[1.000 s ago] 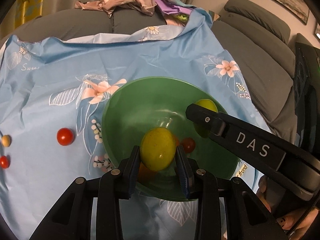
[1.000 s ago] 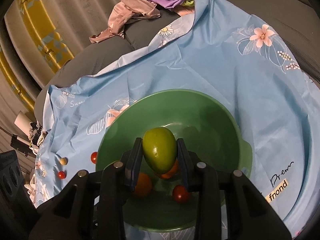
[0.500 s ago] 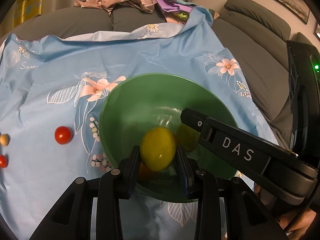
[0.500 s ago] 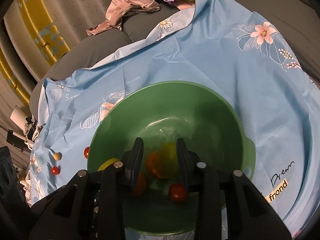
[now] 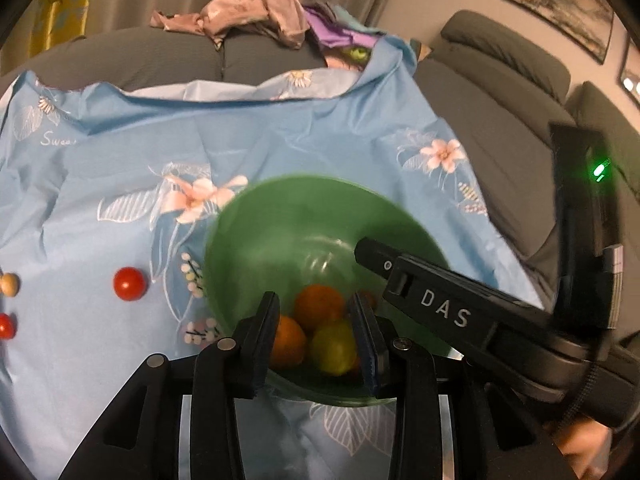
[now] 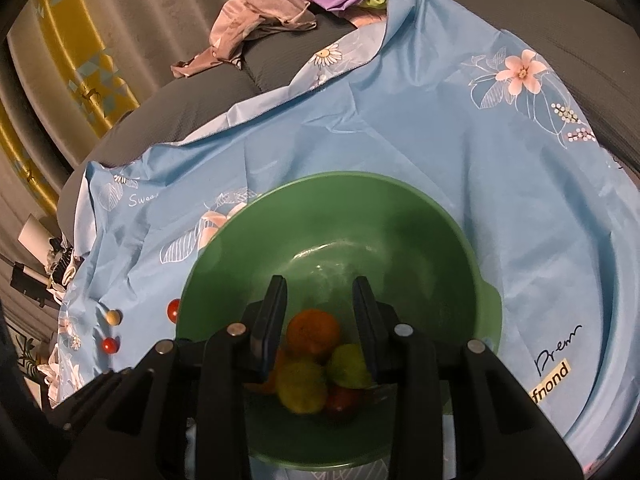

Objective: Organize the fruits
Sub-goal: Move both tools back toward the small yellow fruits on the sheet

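Oranges (image 6: 313, 330) and yellow-green fruits (image 6: 301, 386) lie piled in the green bowl (image 6: 400, 216).

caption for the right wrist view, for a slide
Right gripper open above a green bowl of orange and yellow-green fruit on a blue floral cloth.

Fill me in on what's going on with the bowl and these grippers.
A person is sorting fruit with two handheld grippers. Both the left gripper and the right gripper hang over the green bowl with nothing between their fingers. In the bowl lie oranges, two yellow-green fruits and a small red one. A cherry tomato, another red one and a pale round fruit sit out on the blue floral cloth.
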The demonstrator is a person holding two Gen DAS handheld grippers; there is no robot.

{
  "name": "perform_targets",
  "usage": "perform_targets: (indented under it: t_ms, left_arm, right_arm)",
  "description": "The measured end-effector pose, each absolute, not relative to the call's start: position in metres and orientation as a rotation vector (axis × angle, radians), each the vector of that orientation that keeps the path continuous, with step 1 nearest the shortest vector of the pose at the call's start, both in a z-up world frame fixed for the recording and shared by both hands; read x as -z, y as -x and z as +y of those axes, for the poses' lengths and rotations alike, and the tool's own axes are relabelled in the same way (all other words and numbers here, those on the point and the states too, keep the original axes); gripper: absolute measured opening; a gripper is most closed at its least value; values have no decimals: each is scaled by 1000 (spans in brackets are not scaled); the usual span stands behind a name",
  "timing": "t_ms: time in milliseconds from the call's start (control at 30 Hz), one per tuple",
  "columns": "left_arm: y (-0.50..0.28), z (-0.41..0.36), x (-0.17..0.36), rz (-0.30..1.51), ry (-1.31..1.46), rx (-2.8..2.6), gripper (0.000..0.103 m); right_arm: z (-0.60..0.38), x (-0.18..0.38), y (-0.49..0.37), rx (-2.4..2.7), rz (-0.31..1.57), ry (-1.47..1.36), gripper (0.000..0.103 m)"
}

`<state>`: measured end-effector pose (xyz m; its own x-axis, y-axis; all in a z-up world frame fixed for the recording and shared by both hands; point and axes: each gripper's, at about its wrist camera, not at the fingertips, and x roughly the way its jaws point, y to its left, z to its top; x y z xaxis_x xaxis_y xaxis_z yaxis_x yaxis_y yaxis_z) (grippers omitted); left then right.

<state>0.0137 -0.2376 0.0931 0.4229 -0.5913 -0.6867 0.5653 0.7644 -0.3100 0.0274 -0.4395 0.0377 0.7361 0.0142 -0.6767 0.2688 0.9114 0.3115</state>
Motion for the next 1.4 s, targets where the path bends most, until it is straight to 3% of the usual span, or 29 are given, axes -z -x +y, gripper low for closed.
perform_targets:
  t_ms: [300, 600, 967, 1233, 1400]
  left_arm:
    - [-19, -169, -114, 830, 96, 602, 43]
    - [-32, -63, -127, 781, 228, 363, 54]
    - [-58, 22, -102, 834, 358, 117, 54]
    - [-83, 16, -80, 869, 352, 133, 53]
    - [-102, 10, -63, 921, 322, 156, 46]
  right_arm:
    - [-430, -47, -24, 113, 704, -394, 50]
    - [-405, -55, -24, 52, 694, -347, 55]
    - [-338, -56, -32, -200, 737, -286, 59]
    - [-253, -20, -41, -436, 896, -119, 57]
    - [-226, 11, -48, -439, 1009, 21, 57]
